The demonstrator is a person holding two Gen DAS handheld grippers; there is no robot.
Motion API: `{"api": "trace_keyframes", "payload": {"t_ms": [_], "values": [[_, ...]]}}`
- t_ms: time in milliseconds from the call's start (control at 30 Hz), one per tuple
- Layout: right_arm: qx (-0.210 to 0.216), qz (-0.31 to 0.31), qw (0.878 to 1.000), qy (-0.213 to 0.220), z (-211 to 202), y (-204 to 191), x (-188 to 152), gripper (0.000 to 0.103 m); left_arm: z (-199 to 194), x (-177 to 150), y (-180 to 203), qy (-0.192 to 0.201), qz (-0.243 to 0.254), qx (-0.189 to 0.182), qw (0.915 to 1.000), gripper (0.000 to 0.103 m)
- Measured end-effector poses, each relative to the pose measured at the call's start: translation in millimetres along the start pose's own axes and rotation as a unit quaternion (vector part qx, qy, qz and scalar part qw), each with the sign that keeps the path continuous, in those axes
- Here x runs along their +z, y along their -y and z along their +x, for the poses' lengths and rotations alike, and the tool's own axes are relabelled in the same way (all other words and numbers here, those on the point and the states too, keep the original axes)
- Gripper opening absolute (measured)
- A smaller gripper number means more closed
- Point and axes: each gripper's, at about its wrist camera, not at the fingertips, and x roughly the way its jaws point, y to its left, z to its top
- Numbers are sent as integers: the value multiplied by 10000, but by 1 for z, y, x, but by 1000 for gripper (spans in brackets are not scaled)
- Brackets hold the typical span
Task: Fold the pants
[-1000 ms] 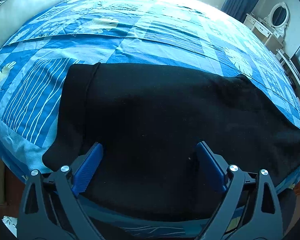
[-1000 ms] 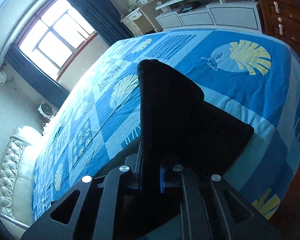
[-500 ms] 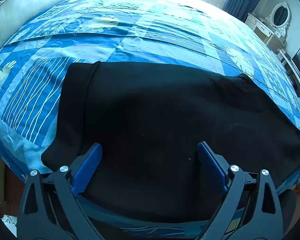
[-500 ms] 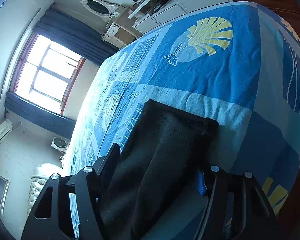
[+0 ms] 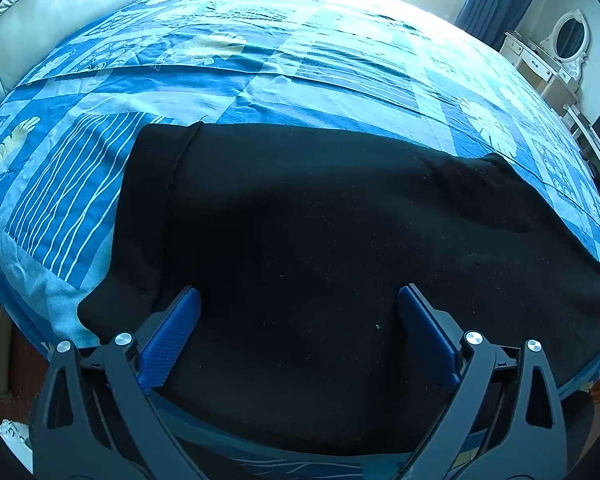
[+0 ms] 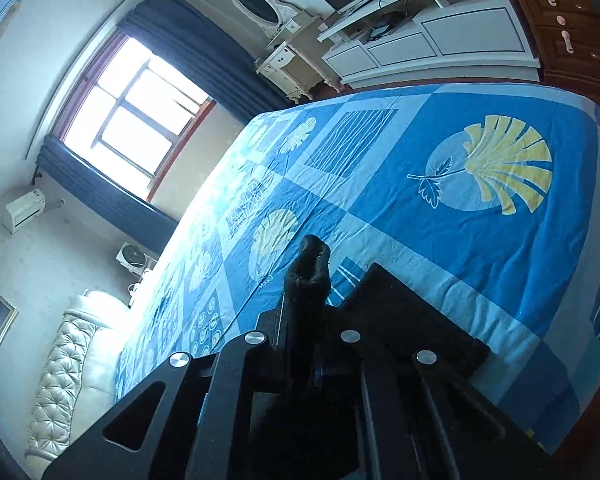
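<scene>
Your right gripper [image 6: 312,344] pinched the pants [image 5: 320,240] end; they ran lengthwise toward your spread left gripper [image 5: 298,312].

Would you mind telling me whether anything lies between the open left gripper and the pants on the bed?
Nothing visible does. The left gripper hangs open directly over the black pants, with only bare cloth between its blue pads. The bed beyond the pants holds nothing else in view.
</scene>
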Motion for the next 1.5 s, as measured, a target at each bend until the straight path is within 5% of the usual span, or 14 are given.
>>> {"api": "trace_keyframes", "payload": {"t_ms": [167,267,400,500,900,1167,1233,1267,1500], "values": [[-448,269,9973,-509,19,55,-25,7,3,0,3,29,-2,81,10000,100],[-258,566,9967,-515,13,78,-33,8,4,1,3,9,-14,104,9999,101],[-197,494,9977,-431,-8,82,-24,22,4,2,4,-14,-1,103,9999,101],[-150,270,9980,-555,-13,83,-4,44,4,1,3,-7,32,64,10000,101],[268,-481,9800,-1912,55,75,29,67,5,0,-5,-67,45,-314,9995,101],[486,-732,9643,-2499,70,62,14,53,8,2,-9,-243,-13,-448,9987,101],[454,-725,9600,-2665,74,58,8,30,8,2,-9,-259,-5,-457,9986,101],[366,-792,9590,-2695,75,55,4,28,8,2,-9,-266,7,-458,9986,101],[489,-683,9670,-2407,61,30,-4,20,9,3,-7,-308,170,-465,9983,101]]}}
